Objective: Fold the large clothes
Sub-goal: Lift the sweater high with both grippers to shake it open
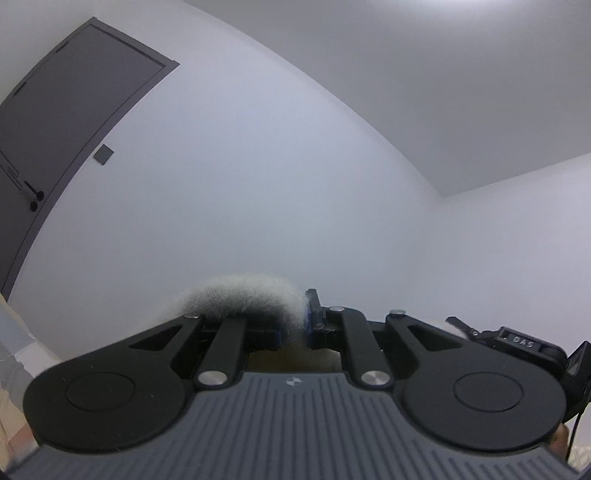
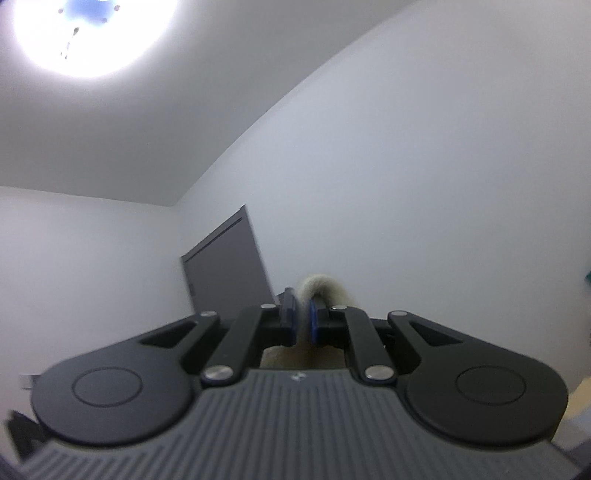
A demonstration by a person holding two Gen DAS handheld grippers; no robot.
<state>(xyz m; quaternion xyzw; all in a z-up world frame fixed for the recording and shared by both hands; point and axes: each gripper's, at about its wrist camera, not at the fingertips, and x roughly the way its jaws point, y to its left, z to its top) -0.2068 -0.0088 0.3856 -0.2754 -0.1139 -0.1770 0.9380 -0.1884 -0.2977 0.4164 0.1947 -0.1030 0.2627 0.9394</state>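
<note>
Both views tilt up toward the walls and ceiling. My left gripper [image 1: 297,325] is shut on a fuzzy pale grey-white garment [image 1: 243,295], whose fold bulges up over the left finger. My right gripper [image 2: 303,317] is shut on the same fuzzy cream garment [image 2: 325,290], a loop of which curls over the right finger. More of the cloth shows below the jaws in each view; the rest hangs out of sight. The other gripper's black body [image 1: 524,343] shows at the right edge of the left wrist view.
A dark grey door [image 1: 70,122] stands at the left in the left wrist view, and the same kind of door [image 2: 229,273] sits beyond the right gripper. A bright ceiling lamp [image 2: 92,33] glares at top left. White walls fill the remainder.
</note>
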